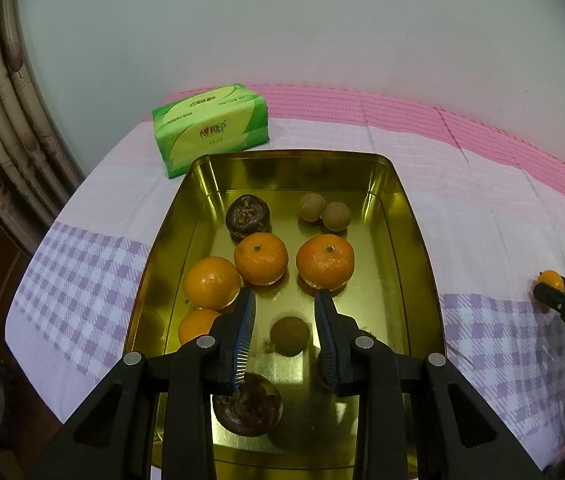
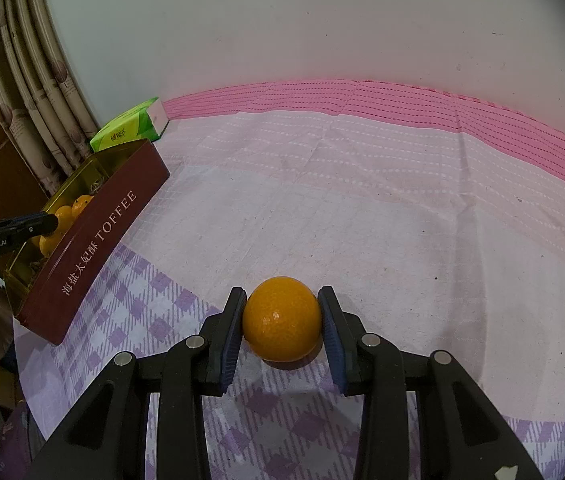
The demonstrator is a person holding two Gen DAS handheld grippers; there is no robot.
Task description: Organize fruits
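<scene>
The right tool (image 2: 281,322) holds a smooth round orange fruit (image 2: 281,319) between its two blue-padded black fingers, both pads touching the fruit's sides. The fruit sits low on the cloth, over a purple-and-white checked patch of the bedsheet (image 2: 362,208); whether it is lifted clear cannot be told.

The left tool (image 1: 285,320) hangs open at a middling width above the gold-lined rectangular metal tin (image 1: 414,240), gripping nothing. Nearest the camera, partly hidden under its left finger, lies a dark purple-brown round fruit (image 1: 248,412). Between the fingers sits a small brown round fruit (image 1: 289,336). A small orange (image 1: 194,326) is half covered by the left finger. Beyond the fingertips lie three more oranges (image 1: 260,258), then a second dark purple fruit (image 1: 247,216) and two small tan round fruits (image 1: 324,212) side by side near the tin's far wall.

From the right wrist view the tin shows a dark red outer wall lettered "TOFFEE", standing well apart to the left of the held fruit. Just behind the tin rests a green plastic-wrapped tissue pack (image 1: 210,128). The sheet turns pale pink, then bright pink, meeting a white wall (image 1: 282,20). Patterned beige curtains (image 2: 34,92) hang at far left.
</scene>
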